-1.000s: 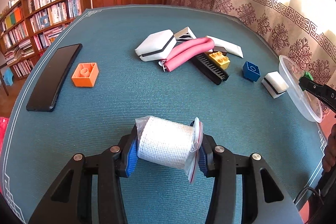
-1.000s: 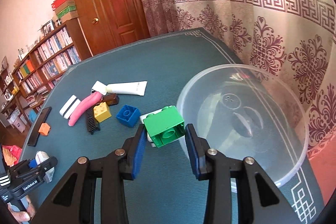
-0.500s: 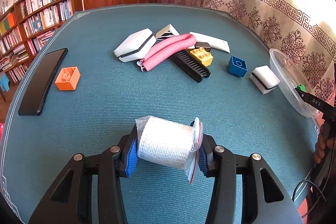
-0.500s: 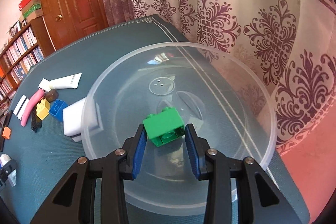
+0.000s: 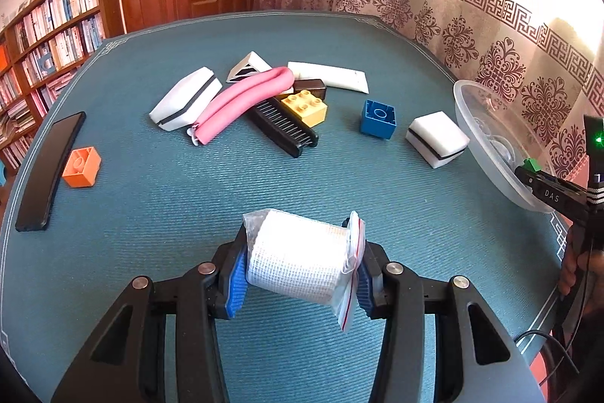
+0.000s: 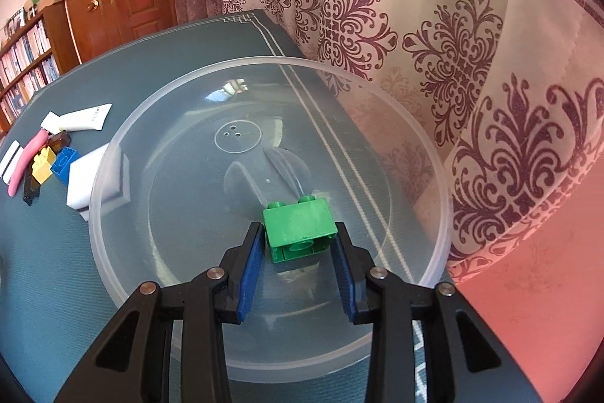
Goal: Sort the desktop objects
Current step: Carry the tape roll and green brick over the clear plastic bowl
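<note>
- Right gripper [image 6: 298, 244]: jaws have just been closing, narrow gap, green brick [image 6: 299, 227] between the blue pads. Left pad looks barely in contact, right pad seems a hair off; can't tell if the grip is firm.
- Brick sits low inside the clear bowl [image 6: 113, 252], at roughly 6 o'clock of the bowl floor, studs facing away. Can't tell if it's resting on the floor yet.
- Risk: if the brick is clear of the floor, letting go drops it. It's hard plastic on a slick curved floor, likely bounces or skids.
- Risk: bowl is light and sits near the table edge by the curtain; a finger catching the near rim on the way out could tip or slide it.
- Left gripper [image 5: 300, 276]: clamped across the ends of a bagged gauze roll [image 5: 296, 261], above the teal mat [image 5: 151, 199] at 6 o'clock of that view.
- Risk: the bag is slippery film and its red-striped zip edge hangs loose past the right pad; roll could creep out during the carry.
</note>
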